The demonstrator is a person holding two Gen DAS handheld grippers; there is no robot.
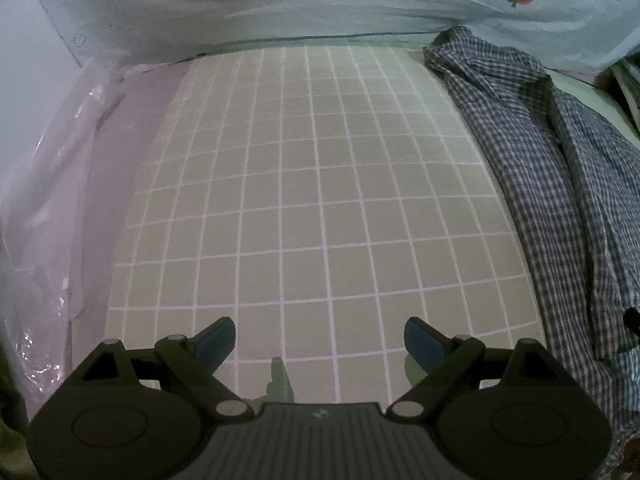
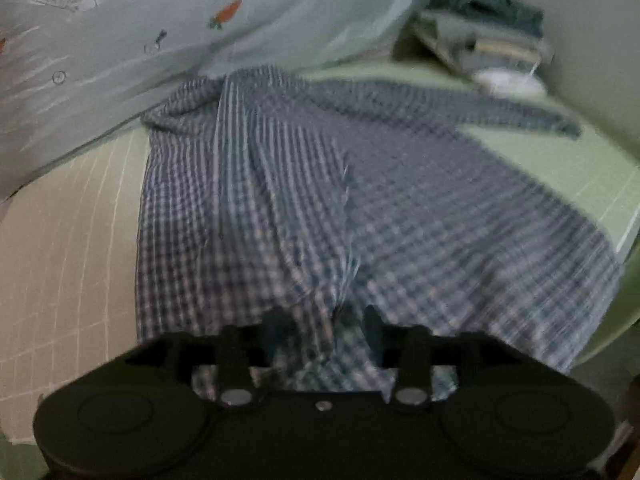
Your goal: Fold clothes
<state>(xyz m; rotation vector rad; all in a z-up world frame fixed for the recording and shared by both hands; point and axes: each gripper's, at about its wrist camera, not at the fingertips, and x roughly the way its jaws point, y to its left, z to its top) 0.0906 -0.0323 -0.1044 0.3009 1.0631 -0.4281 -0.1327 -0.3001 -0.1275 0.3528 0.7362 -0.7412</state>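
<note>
On grid mat (image 1: 312, 184): checked shirt (image 2: 320, 208), rumpled, unfolded, folding all ahead; left gripper (image 1: 320, 344) wide, empty; right gripper (image 2: 326, 320) half-parted around hem fabric, grip unclear.

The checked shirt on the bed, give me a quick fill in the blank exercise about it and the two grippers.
1. The checked shirt lies partly on a mat printed with a white ____.
2. The left gripper hangs with jaws open over the ____.
3. Fabric of the ____ is bunched between the fingers of the right gripper.
4. The pale cloth behind carries an orange ____.

Missing words: grid; mat; shirt; carrot
</note>
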